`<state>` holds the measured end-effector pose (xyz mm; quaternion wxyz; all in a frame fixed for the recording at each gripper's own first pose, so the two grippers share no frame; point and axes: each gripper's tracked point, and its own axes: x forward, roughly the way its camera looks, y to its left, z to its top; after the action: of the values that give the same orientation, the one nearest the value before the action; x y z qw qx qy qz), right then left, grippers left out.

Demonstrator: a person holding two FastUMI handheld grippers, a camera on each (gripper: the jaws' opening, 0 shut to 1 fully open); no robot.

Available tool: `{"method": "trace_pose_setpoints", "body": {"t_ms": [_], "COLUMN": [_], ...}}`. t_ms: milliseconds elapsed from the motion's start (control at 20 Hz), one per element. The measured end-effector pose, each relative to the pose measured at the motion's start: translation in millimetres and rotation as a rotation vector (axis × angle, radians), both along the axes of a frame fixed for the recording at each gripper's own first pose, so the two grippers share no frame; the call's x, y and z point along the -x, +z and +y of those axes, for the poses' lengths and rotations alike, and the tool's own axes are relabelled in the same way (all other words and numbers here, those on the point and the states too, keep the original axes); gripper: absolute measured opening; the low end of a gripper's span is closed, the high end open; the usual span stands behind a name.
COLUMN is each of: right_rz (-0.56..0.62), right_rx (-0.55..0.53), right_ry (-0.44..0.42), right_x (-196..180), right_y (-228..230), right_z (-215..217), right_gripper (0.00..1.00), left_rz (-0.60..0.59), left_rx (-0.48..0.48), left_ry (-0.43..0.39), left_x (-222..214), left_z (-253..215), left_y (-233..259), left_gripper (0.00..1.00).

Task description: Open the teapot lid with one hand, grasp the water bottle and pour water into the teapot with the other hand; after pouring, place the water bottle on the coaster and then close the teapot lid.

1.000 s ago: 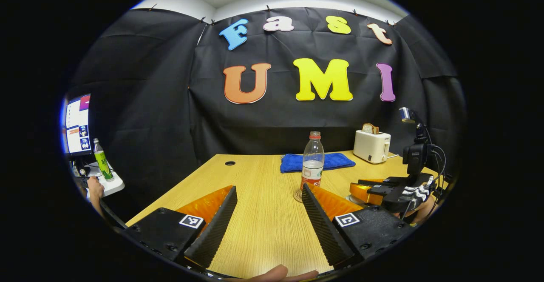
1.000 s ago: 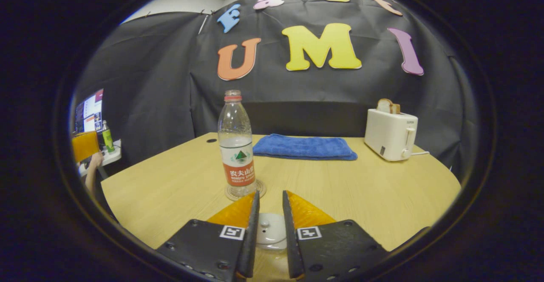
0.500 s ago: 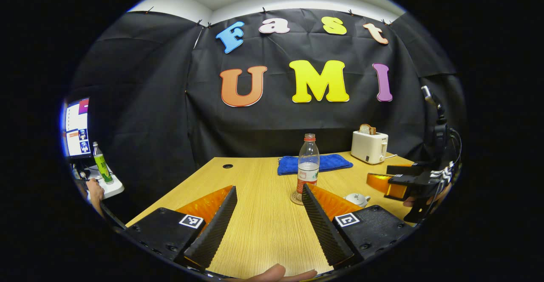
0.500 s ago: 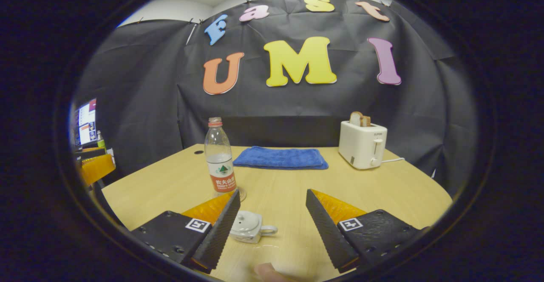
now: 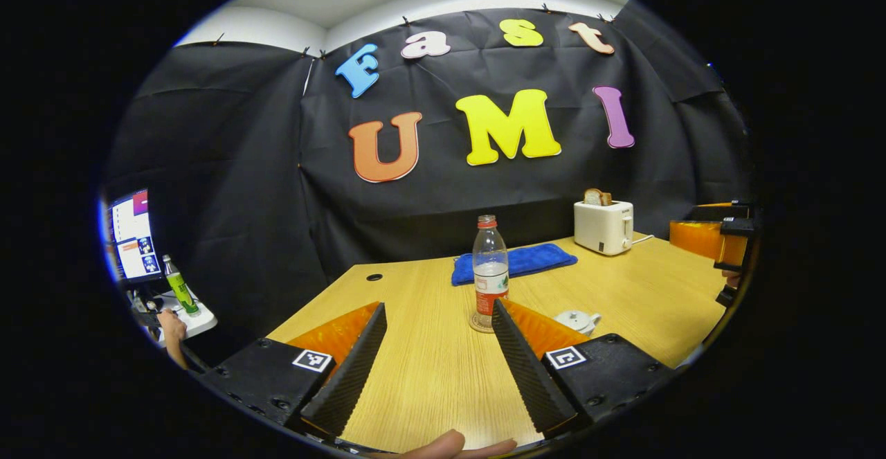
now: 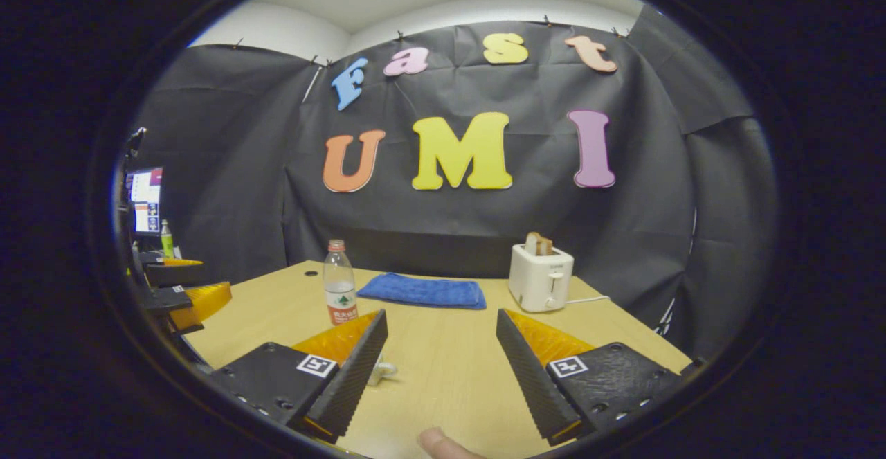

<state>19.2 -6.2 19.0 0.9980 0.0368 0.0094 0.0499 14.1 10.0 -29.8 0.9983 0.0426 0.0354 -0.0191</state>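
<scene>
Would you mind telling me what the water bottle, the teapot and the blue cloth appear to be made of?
Water bottle: clear, glossy plastic by the look; the wall shows through it. Teapot: white and smooth, probably glazed ceramic, though it is small here. Blue cloth: soft, matte, napped fabric, likely terry or microfibre, lying folded.

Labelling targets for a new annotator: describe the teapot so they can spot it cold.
Start at the wooden table, then find the clear water bottle with a red cap standing on a round coaster near the middle. Just to its right, seen from the left gripper view, sits the teapot. It is small, white and squat with its lid on, the lowest thing there.
</scene>
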Motion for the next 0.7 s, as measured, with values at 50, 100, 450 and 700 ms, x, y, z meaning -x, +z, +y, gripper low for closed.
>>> {"method": "trace_pose_setpoints", "body": {"t_ms": [50, 100, 450, 700], "right_rz": [-0.006, -0.011, 0.025, 0.005], "right_rx": [0.008, 0.018, 0.037, 0.139], "right_ry": [-0.012, -0.022, 0.048, 0.049], "right_x": [6.0, 11.5, 29.6, 37.3], "right_y": [-0.1, -1.8, -18.3, -20.6], "right_z": [-7.8, -15.1, -6.6, 5.3], "right_gripper": [0.96, 0.95, 0.95, 0.95], "left_rz": [-0.011, -0.026, -0.077, -0.086], "left_rx": [-0.007, -0.016, -0.028, -0.04], "left_ry": [-0.005, -0.008, 0.003, 0.005], "left_x": [3.5, 6.9, 19.8, 19.9], "left_z": [-2.7, -5.6, -15.1, -13.7], "left_y": [4.2, 8.4, 25.3, 25.6], "left_gripper": [0.96, 0.96, 0.98, 0.95]}}
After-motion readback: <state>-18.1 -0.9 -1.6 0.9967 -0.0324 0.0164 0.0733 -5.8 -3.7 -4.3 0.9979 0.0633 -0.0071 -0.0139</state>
